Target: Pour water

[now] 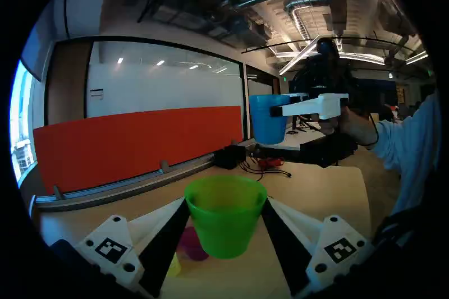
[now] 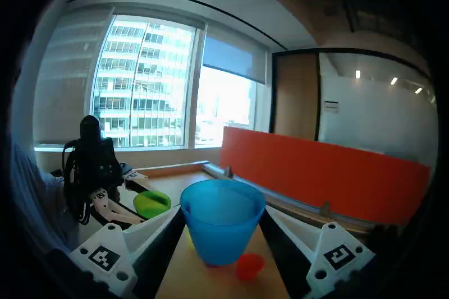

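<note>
A green cup point(image 1: 225, 223) stands upright between the fingers of my left gripper point(image 1: 225, 206), which is shut on it. Beyond it and higher, my right gripper point(image 1: 275, 111) holds a blue cup point(image 1: 267, 122) upright, well apart from the green one; a hand point(image 1: 353, 122) grips that tool. In the right gripper view the blue cup point(image 2: 221, 223) sits close between the fingers of my right gripper point(image 2: 221, 214). The green cup point(image 2: 151, 202) shows lower left in my left gripper point(image 2: 147, 206). I cannot tell whether either cup holds water.
A wooden table point(image 1: 320, 187) lies below, with black cables and a box point(image 1: 247, 161) at its far end. An orange partition point(image 2: 331, 175) runs along one side. A small red cup point(image 2: 248, 265) and a purple one point(image 1: 193, 243) rest on the table.
</note>
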